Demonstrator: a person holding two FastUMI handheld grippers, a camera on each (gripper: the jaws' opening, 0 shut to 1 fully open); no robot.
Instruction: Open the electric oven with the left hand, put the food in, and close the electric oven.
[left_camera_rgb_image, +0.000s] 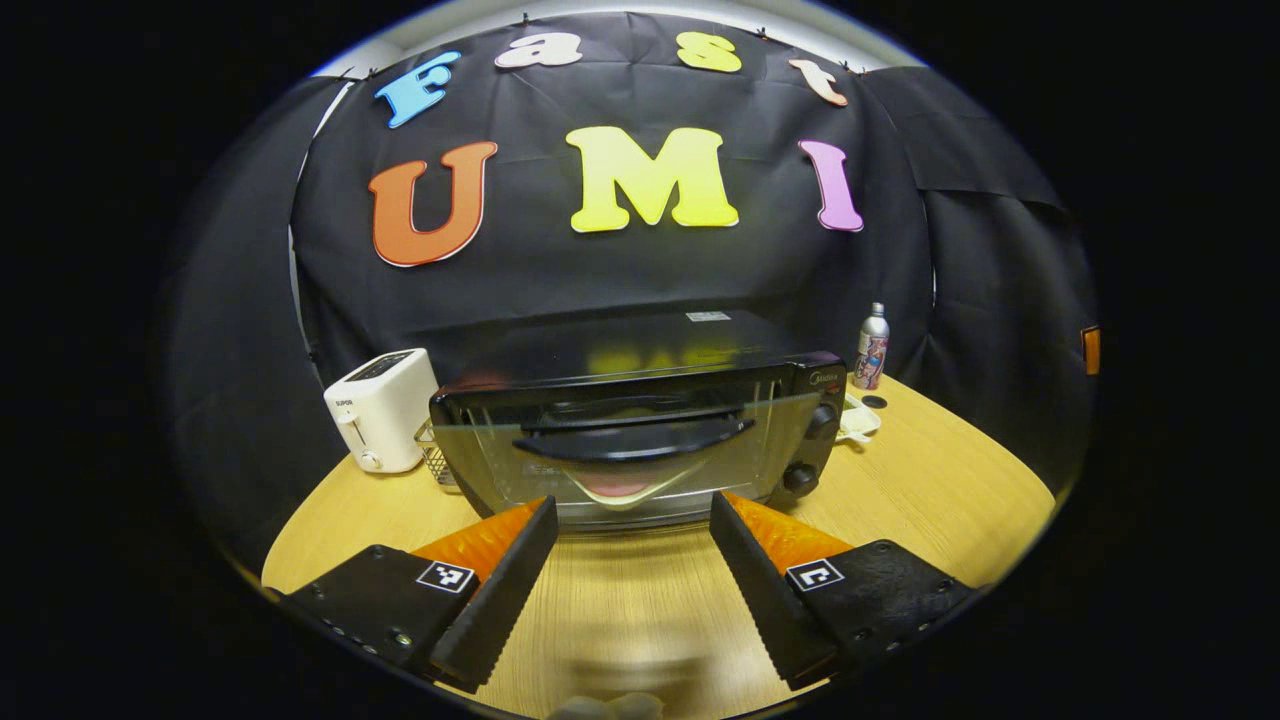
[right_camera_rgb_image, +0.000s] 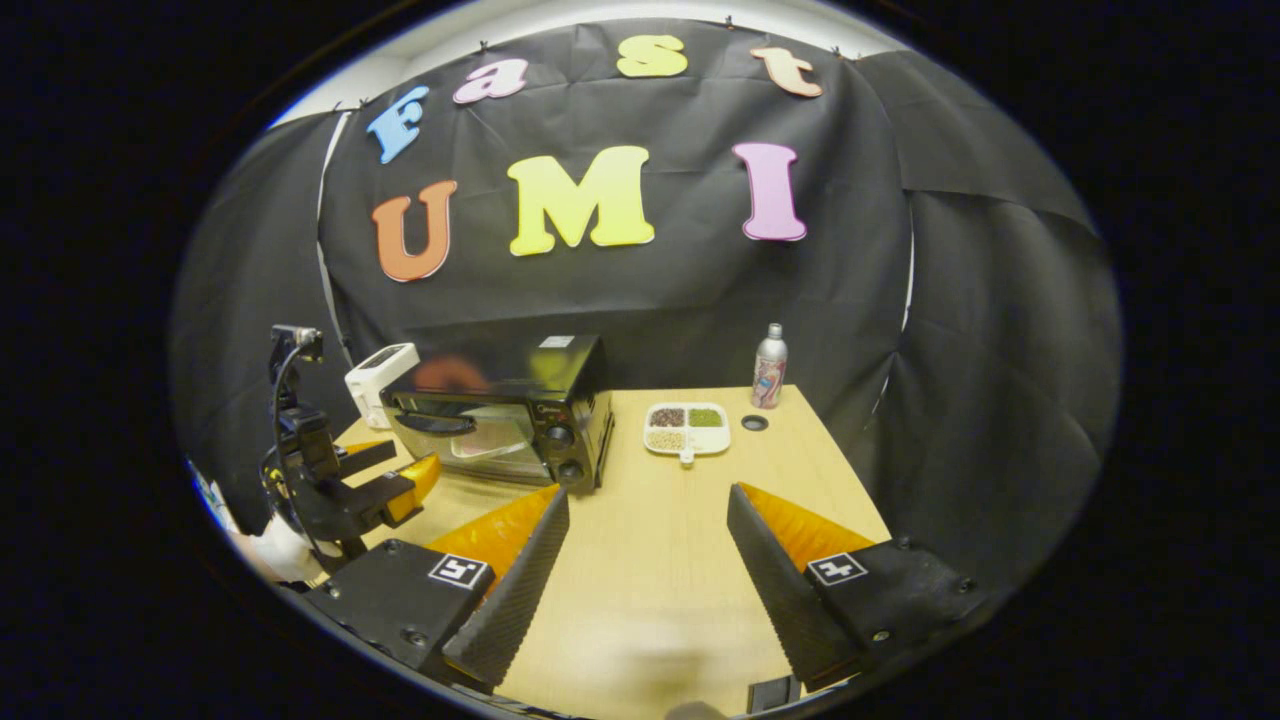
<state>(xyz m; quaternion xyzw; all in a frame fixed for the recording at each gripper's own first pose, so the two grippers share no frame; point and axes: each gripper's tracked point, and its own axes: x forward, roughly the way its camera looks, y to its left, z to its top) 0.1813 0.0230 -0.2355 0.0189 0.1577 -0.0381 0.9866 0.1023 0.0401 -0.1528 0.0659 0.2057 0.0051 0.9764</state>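
Left gripper (left_camera_rgb_image: 633, 515) spread wide, empty – oven (left_camera_rgb_image: 640, 435) just ahead, door shut. Right gripper (right_camera_rgb_image: 648, 505) also spread, food tray (right_camera_rgb_image: 687, 429) beyond it, right of oven.

The black electric oven (left_camera_rgb_image: 640, 430) stands upright on the counter (left_camera_rgb_image: 930, 480), glass door shut, its handle (left_camera_rgb_image: 632, 443) across the front. A divided food tray (right_camera_rgb_image: 687, 429) lies just right, apparently holding grains.

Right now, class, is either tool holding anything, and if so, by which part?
Nothing is held. The left tool is open, facing the black electric oven's closed glass door; the right tool is open above the wooden table.
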